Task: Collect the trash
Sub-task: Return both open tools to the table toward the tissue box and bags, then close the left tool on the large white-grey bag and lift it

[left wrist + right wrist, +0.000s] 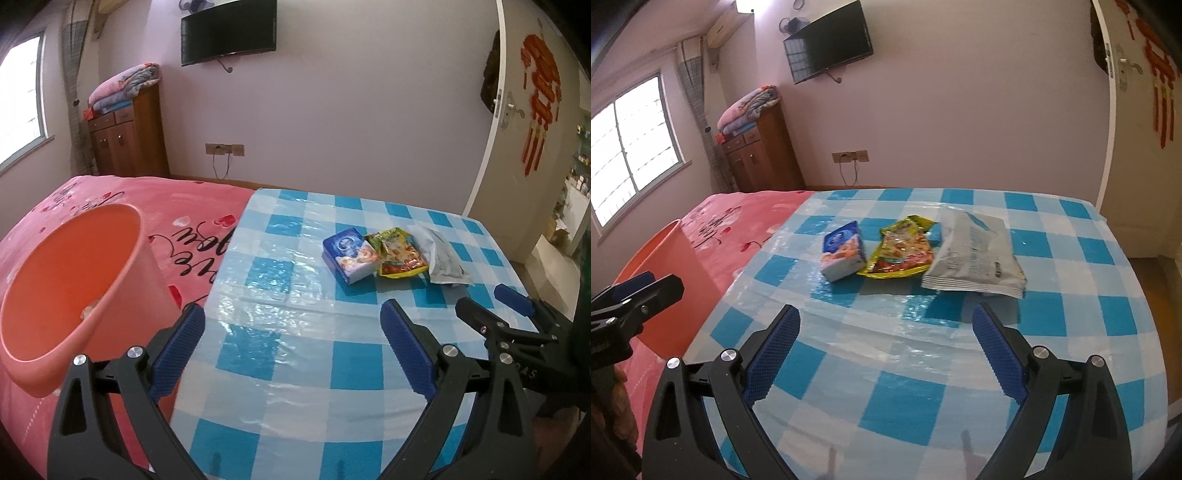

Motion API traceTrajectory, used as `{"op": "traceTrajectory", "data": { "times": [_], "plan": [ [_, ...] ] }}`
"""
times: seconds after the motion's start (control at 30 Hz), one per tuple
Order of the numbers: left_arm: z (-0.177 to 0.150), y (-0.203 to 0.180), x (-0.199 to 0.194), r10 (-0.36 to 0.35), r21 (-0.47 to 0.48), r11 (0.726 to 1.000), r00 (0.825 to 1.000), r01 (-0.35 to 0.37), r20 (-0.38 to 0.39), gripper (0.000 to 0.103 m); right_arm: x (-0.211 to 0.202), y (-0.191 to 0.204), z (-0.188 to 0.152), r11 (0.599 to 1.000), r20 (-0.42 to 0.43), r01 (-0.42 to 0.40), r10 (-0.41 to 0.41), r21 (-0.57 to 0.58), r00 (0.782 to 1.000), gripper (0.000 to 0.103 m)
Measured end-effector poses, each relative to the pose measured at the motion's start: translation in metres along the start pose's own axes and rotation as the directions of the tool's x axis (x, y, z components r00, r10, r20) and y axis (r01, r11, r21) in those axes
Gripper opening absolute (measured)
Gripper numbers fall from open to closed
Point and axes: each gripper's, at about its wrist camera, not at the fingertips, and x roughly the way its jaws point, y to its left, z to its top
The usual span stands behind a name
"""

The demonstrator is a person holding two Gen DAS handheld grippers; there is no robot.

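Three pieces of trash lie in a row on the blue checked cloth (923, 369): a blue and white tissue pack (843, 254) (351, 256), a yellow and red snack wrapper (901, 251) (399, 254), and a silver-white pouch (975, 254) (441, 258). An orange bin (70, 280) (668, 280) stands on the pink blanket to the left. My left gripper (291, 317) is open and empty, between the bin and the trash. My right gripper (886, 317) is open and empty, short of the trash. Each gripper shows at the edge of the other's view (491, 302) (639, 288).
A pink blanket (199, 206) with black lettering covers the bed left of the cloth. Behind are a wooden cabinet (127, 136) with folded bedding, a wall-mounted TV (229, 31), a socket with a cable, and an open white door (532, 110) at the right.
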Motion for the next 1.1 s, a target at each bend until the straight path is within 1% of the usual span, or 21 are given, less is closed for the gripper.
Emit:
{"op": "traceTrajectory", "data": {
  "times": [0.57, 0.87, 1.1],
  "plan": [
    [0.007, -0.047, 0.025, -0.015, 0.068, 0.998, 0.999, 0.017, -0.035, 0.096, 0.013, -0.046, -0.008, 0.997, -0.006, 0.048, -0.048, 0.055, 0.999, 0.093],
    [0.013, -0.069, 0.045, -0.028, 0.071, 0.997, 0.998, 0.032, -0.051, 0.096, 0.02, -0.064, -0.011, 0.996, -0.01, 0.074, -0.074, 0.058, 0.997, 0.093],
    [0.019, -0.087, 0.061, -0.043, 0.081, 0.996, 0.998, 0.047, -0.056, 0.096, 0.027, -0.086, -0.013, 0.991, -0.029, 0.089, -0.086, 0.104, 0.996, 0.093]
  ]
}}
